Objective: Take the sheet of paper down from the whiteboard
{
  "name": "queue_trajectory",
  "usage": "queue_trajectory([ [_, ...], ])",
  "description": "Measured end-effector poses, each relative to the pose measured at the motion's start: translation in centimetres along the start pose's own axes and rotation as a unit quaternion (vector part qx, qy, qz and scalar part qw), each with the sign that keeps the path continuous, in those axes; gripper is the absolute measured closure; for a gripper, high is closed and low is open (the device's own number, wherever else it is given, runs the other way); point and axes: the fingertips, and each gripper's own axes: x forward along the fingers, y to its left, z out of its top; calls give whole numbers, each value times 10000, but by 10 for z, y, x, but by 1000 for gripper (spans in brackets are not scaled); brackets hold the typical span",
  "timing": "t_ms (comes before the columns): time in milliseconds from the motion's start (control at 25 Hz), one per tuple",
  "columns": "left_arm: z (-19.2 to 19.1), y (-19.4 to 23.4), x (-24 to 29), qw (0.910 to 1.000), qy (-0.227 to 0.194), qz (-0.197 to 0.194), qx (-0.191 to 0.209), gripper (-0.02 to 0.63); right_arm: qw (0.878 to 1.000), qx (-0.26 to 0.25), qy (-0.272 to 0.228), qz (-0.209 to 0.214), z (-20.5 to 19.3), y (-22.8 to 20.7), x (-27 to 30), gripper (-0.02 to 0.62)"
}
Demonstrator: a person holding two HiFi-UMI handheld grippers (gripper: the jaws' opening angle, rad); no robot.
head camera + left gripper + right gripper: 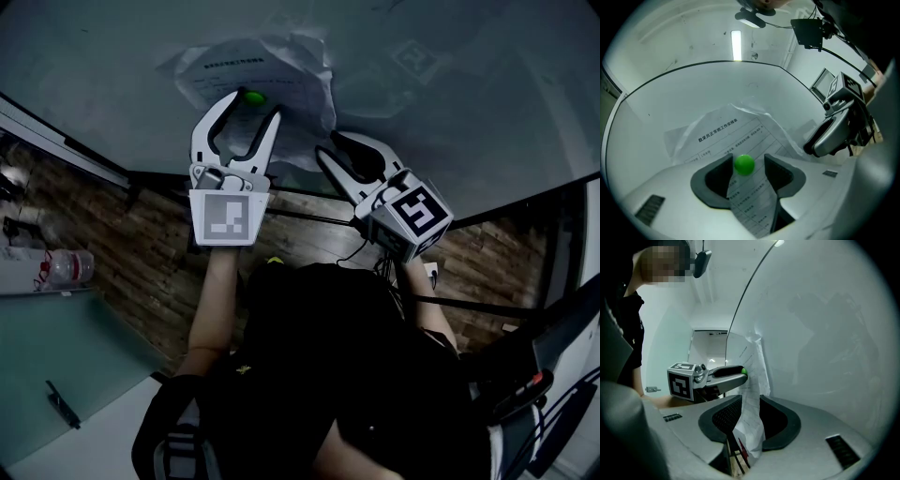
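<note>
A crumpled printed sheet of paper [267,80] hangs on the whiteboard [450,112], pinned by a small green magnet [253,97]. My left gripper [255,103] is open and points at the board, one jaw on each side of the magnet. In the left gripper view the magnet [744,164] sits between the tips of the left gripper [748,159] with a small gap on either side, over the paper [722,133]. My right gripper [328,143] is shut on the sheet's lower right edge. In the right gripper view the paper [752,376] runs down between the jaws of the right gripper [751,401].
A square marker tag [417,61] is stuck on the board to the right of the sheet. The board's lower frame [66,145] runs above a wood-look floor. A plastic bottle [70,267] lies on a pale surface at the left. Cables [553,412] hang at the lower right.
</note>
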Motion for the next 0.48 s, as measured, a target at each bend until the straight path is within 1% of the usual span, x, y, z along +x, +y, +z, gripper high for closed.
queue_trajectory([
  [200,-1,7,-2,9997,22,193,148,416,9999,40,112,46,-5,3,0,450],
  [360,0,12,-4,9992,7,342,206,453,9999,46,133,34,-6,3,-3,439],
  [480,-1,13,-6,9989,84,363,298,453,9999,55,136,7,-5,3,-3,436],
])
